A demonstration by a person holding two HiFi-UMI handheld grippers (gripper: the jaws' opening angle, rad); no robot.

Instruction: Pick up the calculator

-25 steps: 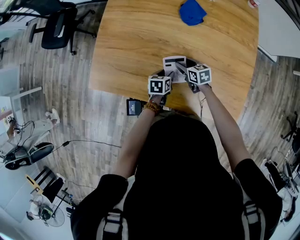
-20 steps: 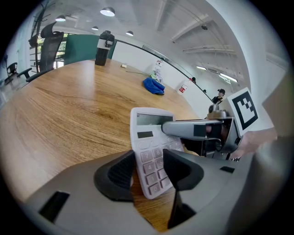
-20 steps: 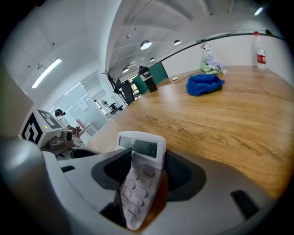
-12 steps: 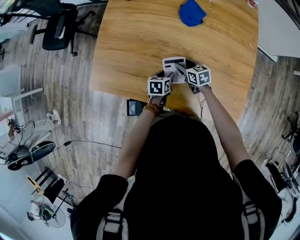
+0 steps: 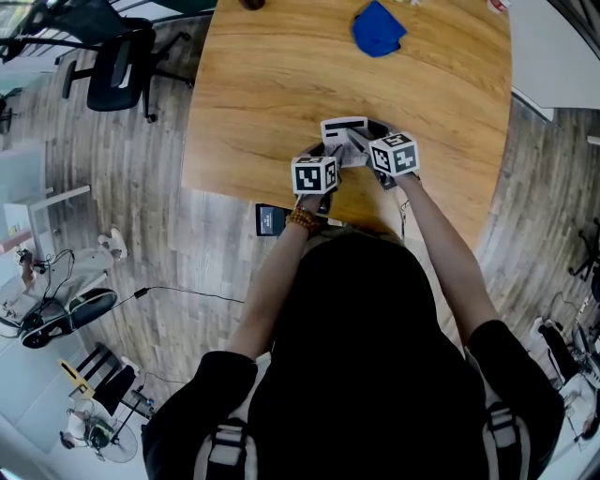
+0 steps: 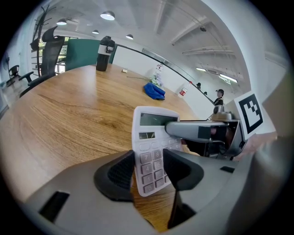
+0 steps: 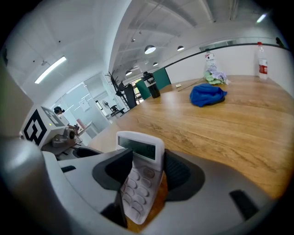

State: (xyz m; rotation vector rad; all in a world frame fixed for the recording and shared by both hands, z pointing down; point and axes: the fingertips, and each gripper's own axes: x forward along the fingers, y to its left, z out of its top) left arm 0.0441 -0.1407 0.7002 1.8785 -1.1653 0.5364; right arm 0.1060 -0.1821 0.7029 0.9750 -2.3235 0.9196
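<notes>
The white calculator [image 5: 345, 131] sits near the front edge of the wooden table [image 5: 281, 84], caught between both grippers. In the left gripper view my left gripper [image 6: 148, 172] is shut on the keypad end of the calculator [image 6: 151, 137], with a dark pad against each long edge. The right gripper's grey finger [image 6: 193, 131] lies across the calculator just under the display. In the right gripper view my right gripper [image 7: 148, 170] is closing its jaws on the display end of the calculator [image 7: 140, 179], and its pads touch both sides. The calculator is tilted, with wood visible beneath it.
A crumpled blue cloth [image 5: 378, 28] lies at the table's far side. A black bottle [image 6: 104, 53] stands at the far left corner. A black office chair [image 5: 117, 61] stands on the floor left of the table, and a small dark device [image 5: 270, 218] lies under the front edge.
The head view has shifted slightly. Both grippers and the calculator stay in the same place on the table.
</notes>
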